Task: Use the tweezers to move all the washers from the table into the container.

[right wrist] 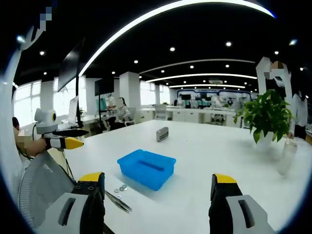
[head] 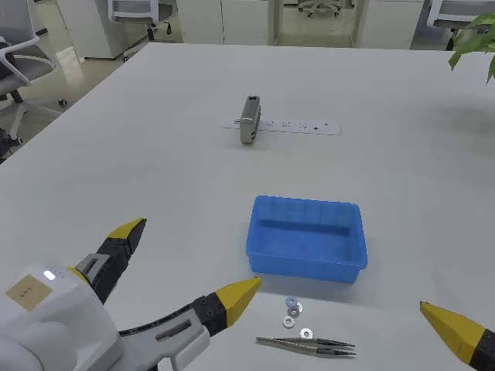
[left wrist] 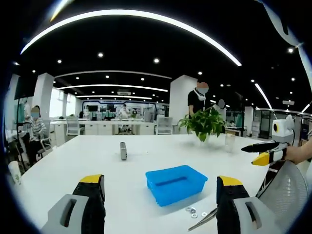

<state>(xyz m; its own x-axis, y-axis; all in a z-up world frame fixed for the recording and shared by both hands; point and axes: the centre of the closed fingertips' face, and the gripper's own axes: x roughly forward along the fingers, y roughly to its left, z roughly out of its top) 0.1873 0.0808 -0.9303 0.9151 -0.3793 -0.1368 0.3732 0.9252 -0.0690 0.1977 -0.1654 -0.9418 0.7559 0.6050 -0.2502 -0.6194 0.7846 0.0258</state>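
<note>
Currently done: nothing that I can see; the blue container (head: 306,236) looks empty inside.
Washers: a small cluster of washers (head: 294,313) lies on the white table (head: 155,139), near the container's front wall but not touching it.
Tweezers: the tweezers (head: 309,345) lie flat on the table just beside the washers, on the side nearer the person, with neither claw on them.
Left claw: the left claw (head: 193,256) is spread wide and pinches nothing; it hovers over the table to the left of the washers.
Right claw: the right claw (right wrist: 158,178) is also spread and empty in its own view; in the head view one yellow tip sits at the lower right, apart from the tweezers.
Left to do: by my reckoning the whole job, taking up the tweezers and then carrying every washer into the container.
Stage: I judge this to be the very start.
Farther back: a power strip (head: 290,124) lies beyond the container.
</note>
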